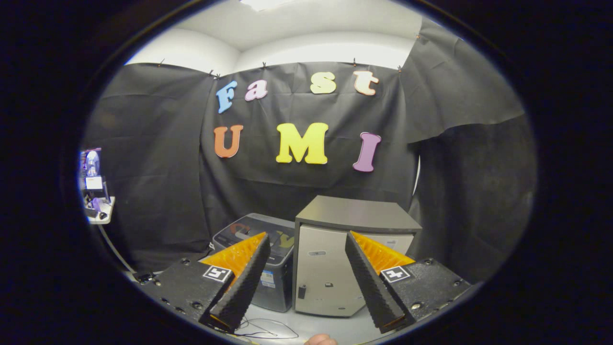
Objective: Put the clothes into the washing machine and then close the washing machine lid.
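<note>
Hanging across the back of the booth, a black cloth wall [158, 158] drapes in several panels pinned along its top edge, with a separate panel folded over on the right. Above it a white ceiling [306, 33] shows, with a bright light panel at the very top. Past the cloth's left edge a small white shelf [100, 215] holds a few items too small to identify.

A pale desk [330, 330] carries the things below the cloth. The washing machine [335, 258], a light grey box with a darker flat lid, stands upright on the desk just beyond the fingers; its lid lies shut and flat on top. Its front face carries a small dark latch low on the left. Touching or just beside its left wall sits a dark grey bin [268, 254] with a patterned lid, lower than the machine. Whether clothes lie inside the bin or the machine cannot be told.

The hand-held gripper [306, 282] hovers above the desk with its fingers spread wide apart, nothing between them; the machine's front shows through the gap. A thin wire [261, 330] loops on the desk under the left finger. A fingertip of a person [320, 340] pokes in just below the gripper.
</note>
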`<state>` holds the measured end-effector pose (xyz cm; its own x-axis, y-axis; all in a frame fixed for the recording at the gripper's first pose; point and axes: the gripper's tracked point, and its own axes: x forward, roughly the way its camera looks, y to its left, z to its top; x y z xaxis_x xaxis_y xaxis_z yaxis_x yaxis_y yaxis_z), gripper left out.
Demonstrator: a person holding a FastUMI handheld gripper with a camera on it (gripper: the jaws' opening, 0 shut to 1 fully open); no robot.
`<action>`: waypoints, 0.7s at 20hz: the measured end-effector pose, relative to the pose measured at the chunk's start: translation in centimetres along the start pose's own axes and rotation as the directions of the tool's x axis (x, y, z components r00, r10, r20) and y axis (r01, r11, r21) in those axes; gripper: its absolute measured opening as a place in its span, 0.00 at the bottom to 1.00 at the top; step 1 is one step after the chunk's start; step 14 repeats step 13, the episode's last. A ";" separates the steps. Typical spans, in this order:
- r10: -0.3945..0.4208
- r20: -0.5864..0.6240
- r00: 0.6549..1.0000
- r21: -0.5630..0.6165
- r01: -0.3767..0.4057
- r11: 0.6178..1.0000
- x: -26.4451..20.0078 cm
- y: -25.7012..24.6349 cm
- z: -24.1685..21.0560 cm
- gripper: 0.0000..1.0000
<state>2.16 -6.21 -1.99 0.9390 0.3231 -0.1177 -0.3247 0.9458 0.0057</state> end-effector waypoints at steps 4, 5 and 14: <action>0.002 -0.004 1.000 0.004 -0.002 1.000 0.6 0.2 0.0 0.98; 0.001 -0.008 1.000 0.003 -0.001 1.000 0.7 0.2 0.0 0.98; -0.003 -0.011 1.000 0.004 0.003 1.000 1.0 0.1 -0.1 0.98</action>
